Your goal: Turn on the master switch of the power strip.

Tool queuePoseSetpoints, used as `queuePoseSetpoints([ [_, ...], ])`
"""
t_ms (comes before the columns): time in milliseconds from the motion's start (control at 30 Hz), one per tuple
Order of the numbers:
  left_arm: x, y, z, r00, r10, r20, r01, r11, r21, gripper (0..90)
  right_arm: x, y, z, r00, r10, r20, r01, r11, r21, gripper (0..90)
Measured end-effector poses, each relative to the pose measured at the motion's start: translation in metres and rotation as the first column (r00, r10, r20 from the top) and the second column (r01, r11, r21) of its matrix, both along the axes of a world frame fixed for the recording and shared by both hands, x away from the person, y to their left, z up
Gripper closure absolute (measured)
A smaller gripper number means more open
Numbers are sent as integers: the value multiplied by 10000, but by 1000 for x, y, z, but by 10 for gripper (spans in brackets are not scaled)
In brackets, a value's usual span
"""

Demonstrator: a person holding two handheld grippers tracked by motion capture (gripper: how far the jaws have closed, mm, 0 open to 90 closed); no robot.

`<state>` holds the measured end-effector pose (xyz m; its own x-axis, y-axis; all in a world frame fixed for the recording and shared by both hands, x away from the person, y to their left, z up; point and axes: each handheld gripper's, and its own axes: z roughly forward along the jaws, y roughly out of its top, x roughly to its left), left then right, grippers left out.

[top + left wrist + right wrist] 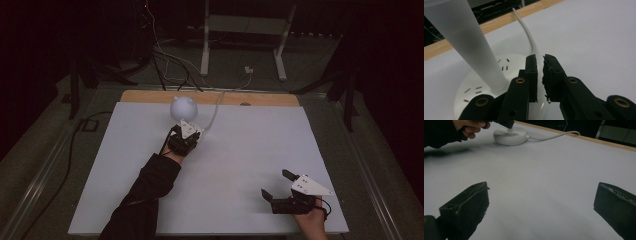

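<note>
A small white lamp stands at the far middle of the white board, with a round head [183, 107], a frosted stem [471, 42] and a round base [509, 65]. Its white cable [527, 35] runs off over the far edge. My left gripper [540, 58] hovers just over the base's near rim, right of the stem; its jaws stand almost together with nothing between them. From above, that left gripper [186, 128] sits directly below the lamp head. My right gripper [275, 183] rests near the front right of the board, wide open and empty [541, 195]. The base [510, 136] lies far ahead of it.
The white board [240, 150] lies on a wooden top whose strip [210, 97] shows at the far edge. Beyond it are floor cables [165, 65] and a white stand's legs [280, 50]. A dark sleeve [145, 195] crosses the board's left front.
</note>
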<state>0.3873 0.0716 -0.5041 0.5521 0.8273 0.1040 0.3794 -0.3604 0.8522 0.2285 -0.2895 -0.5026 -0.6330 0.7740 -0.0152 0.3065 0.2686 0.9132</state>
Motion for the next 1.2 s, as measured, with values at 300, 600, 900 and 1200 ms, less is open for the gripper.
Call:
queuePoseSetpoints([
  [300,2,-7,-7,9977,-143,660,82,9958,917,900,0,0,0,10000,0,-7,0,10000,22,0],
  [600,7,-12,-15,9966,64,827,-190,9880,1532,900,0,0,0,10000,26,-8,-26,10000,11,0],
  [900,10,-16,-20,9963,227,824,-382,9805,1926,900,0,0,0,10000,21,-6,-21,10000,24,0],
  [1200,10,-18,-19,9957,233,901,-432,9732,2260,900,0,0,0,10000,23,-30,-23,10000,-24,0],
])
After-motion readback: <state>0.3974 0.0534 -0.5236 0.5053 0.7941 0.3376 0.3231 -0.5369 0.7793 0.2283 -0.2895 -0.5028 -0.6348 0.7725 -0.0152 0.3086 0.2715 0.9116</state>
